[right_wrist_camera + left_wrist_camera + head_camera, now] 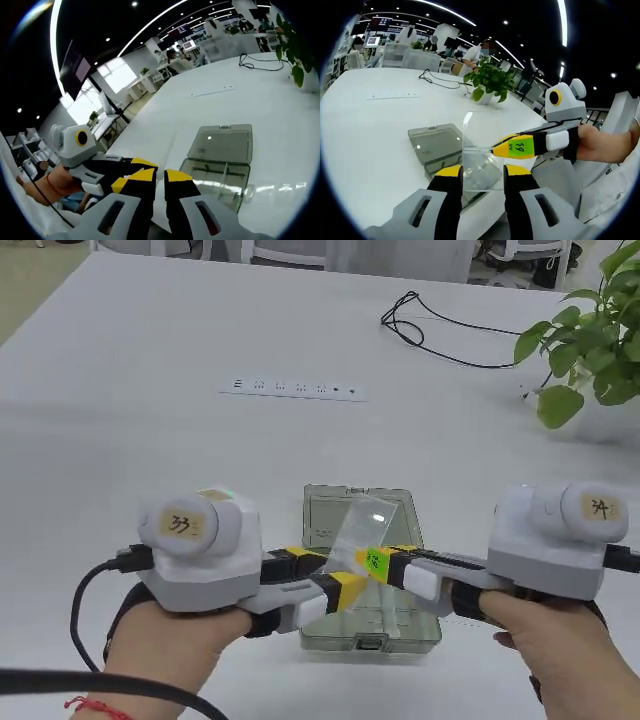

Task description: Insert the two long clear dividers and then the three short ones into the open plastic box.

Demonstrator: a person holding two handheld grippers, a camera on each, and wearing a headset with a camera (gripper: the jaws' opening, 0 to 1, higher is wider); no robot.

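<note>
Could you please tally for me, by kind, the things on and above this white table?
Hand-held tongs: 2, the left tongs and the right tongs
Clear plastic divider sheet, held up: 1
Open grey-tinted plastic box: 1
White power strip: 1
Black cable: 1
Green leafy plant: 1
Total: 7, not counting dividers inside the box, too unclear to count.

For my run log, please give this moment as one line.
right gripper: shut on divider | left gripper: jaws flank divider | box: open, below
</note>
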